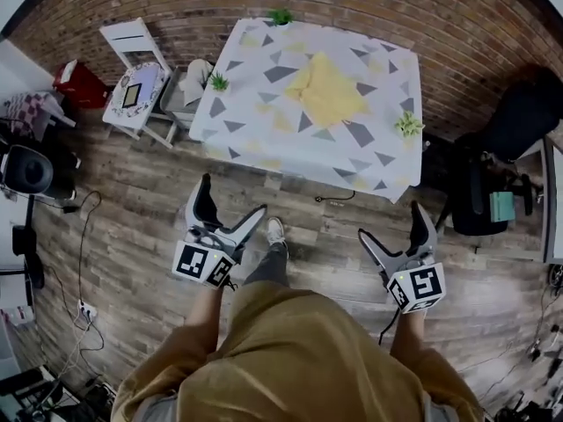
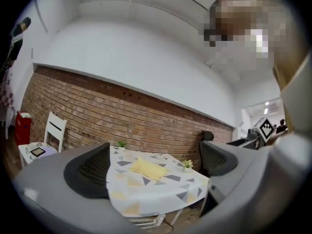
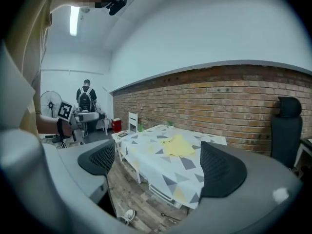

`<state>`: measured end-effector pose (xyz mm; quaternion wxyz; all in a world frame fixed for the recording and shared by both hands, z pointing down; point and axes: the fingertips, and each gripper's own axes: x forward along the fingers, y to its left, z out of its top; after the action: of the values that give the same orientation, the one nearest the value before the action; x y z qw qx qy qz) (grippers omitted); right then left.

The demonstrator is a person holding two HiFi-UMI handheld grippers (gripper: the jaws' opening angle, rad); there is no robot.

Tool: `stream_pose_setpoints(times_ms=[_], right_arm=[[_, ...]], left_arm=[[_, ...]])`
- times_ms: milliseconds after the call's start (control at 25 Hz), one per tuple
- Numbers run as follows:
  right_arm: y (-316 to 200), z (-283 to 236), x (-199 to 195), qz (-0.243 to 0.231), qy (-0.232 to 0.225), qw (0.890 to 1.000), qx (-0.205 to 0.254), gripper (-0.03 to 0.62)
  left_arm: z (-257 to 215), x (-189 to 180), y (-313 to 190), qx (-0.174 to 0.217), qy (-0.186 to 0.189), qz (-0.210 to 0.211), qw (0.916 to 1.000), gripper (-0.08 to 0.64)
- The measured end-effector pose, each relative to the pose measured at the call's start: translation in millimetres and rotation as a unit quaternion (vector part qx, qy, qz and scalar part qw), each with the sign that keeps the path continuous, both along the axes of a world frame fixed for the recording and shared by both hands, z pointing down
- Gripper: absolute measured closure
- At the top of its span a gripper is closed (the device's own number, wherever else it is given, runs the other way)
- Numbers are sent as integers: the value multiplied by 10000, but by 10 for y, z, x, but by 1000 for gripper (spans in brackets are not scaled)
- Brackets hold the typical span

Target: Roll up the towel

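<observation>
Brick wall (image 1: pixel 176 7) and a wooden floor (image 1: pixel 132 236) are seen around a tabletop (image 1: pixel 264 121), which is covered by a white cloth printed with grey and yellow triangles. On it a yellow towel (image 1: pixel 327 89) is laid flat and unrolled, set toward the wall side of the cloth and touched by neither gripper. Three small green plants are placed around it: the far plant (image 1: pixel 281 16) at the edge by the wall, the left plant (image 1: pixel 217 82) at the left edge, and the right plant (image 1: pixel 408 125) near the right edge. A white chair (image 1: pixel 132 51) is stood just left of the tabletop, and a black office chair (image 1: pixel 510 139) is set to its right. Well short of the tabletop, over the floor, the left gripper (image 1: pixel 234 193) and the right gripper (image 1: pixel 391 219) are held side by side and well apart. Each one's jaws are spread wide with nothing clamped; in both gripper views only the distant tabletop and towel are framed in the gap. A light shoe (image 1: pixel 275 229) is seen on the floor between the two grippers, and a mustard-coloured garment (image 1: pixel 290 359) is worn by the person holding them.
</observation>
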<state>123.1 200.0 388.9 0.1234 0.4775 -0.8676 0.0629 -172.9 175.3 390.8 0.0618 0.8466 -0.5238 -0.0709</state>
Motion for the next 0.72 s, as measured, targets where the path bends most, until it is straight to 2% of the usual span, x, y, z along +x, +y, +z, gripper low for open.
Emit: stream_pose_setpoints(times_ms=[160, 360, 720], right_arm=[[-667, -76, -419, -141, 252, 9993, -230, 60], [-1146, -37, -737, -169, 645, 9964, -530, 60], [-1485, 96, -594, 239, 817, 9935, -756, 61]], left_arm=[[94, -154, -702, -112, 142, 273, 9995, -57], [224, -125, -1391, -267, 96, 895, 9956, -55], [478, 349, -2145, -578, -59, 1637, 9848, -52]])
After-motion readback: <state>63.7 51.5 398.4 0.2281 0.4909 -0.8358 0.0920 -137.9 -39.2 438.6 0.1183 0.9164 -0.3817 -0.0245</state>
